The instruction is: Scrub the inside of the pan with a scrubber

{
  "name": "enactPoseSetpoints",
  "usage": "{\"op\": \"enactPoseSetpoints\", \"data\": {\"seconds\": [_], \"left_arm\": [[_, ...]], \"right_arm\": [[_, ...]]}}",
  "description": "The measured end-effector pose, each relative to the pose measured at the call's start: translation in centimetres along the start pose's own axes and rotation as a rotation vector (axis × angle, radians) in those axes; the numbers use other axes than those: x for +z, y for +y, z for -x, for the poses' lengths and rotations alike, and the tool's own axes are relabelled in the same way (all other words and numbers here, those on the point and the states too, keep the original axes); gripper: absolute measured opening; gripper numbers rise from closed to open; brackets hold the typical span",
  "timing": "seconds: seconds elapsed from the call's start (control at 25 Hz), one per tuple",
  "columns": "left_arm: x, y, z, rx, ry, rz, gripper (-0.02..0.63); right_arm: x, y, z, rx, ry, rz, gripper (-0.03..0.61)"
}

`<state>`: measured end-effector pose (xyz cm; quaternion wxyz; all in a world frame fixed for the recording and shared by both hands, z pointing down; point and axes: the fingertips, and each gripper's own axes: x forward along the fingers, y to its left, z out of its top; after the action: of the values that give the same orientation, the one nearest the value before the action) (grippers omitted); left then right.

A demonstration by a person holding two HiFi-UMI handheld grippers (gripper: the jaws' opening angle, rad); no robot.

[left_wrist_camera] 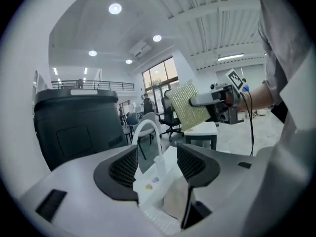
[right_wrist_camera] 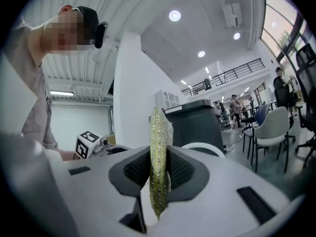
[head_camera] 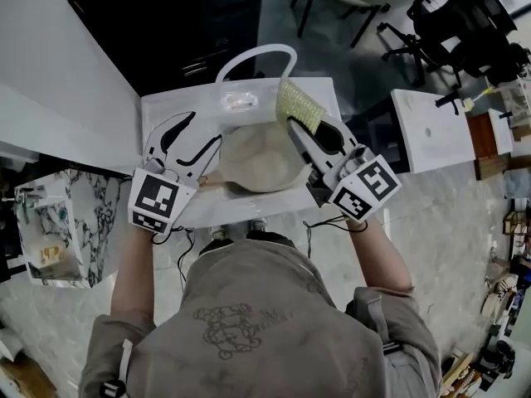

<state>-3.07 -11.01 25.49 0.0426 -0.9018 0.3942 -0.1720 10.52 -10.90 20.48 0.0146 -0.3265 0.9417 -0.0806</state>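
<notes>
A beige pan (head_camera: 261, 160) lies in the white sink basin (head_camera: 178, 106), its wooden handle (head_camera: 211, 182) pointing left. My left gripper (head_camera: 202, 129) hovers over the basin left of the pan, open with nothing between its fingers. In the left gripper view the left gripper (left_wrist_camera: 157, 164) shows the pan's rim (left_wrist_camera: 174, 202) below its open jaws. My right gripper (head_camera: 304, 120) is above the pan's right rim, shut on a yellow-green mesh scrubber (head_camera: 299, 106). The right gripper (right_wrist_camera: 157, 169) pinches the scrubber (right_wrist_camera: 159, 152) edge-on and upright. The left gripper view also catches that scrubber (left_wrist_camera: 190, 105).
A white arched faucet (head_camera: 253, 56) stands at the basin's far side. A marble-patterned box (head_camera: 50, 222) sits to the left, a white table (head_camera: 431, 131) to the right. A dark bin (left_wrist_camera: 74, 127) and office chairs (head_camera: 465, 23) stand beyond the sink.
</notes>
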Motion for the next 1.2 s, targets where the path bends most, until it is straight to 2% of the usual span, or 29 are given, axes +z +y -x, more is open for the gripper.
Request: {"op": "enactPoseSetpoints", "data": {"seconds": [0.24, 0.36, 0.6, 0.88, 1.2], "left_arm": [[5.1, 0.6, 2.1, 0.062, -0.143, 0.032, 0.25], [7.5, 0.7, 3.3, 0.096, -0.204, 0.035, 0.2], [10.8, 0.5, 4.9, 0.123, -0.286, 0.022, 0.136], [11.0, -0.2, 5.4, 0.149, -0.309, 0.022, 0.066], [9.1, -0.3, 5.4, 0.201, -0.288, 0.044, 0.041]], "right_arm": [[4.0, 2.3, 1.1, -0.099, -0.043, 0.147, 0.078], [6.0, 2.9, 1.7, -0.165, -0.073, 0.201, 0.078], [9.0, 4.0, 3.4, -0.23, -0.148, 0.218, 0.078], [10.7, 5.0, 5.1, -0.321, -0.232, 0.343, 0.077], [9.2, 5.2, 5.0, -0.318, -0.23, 0.336, 0.077]]}}
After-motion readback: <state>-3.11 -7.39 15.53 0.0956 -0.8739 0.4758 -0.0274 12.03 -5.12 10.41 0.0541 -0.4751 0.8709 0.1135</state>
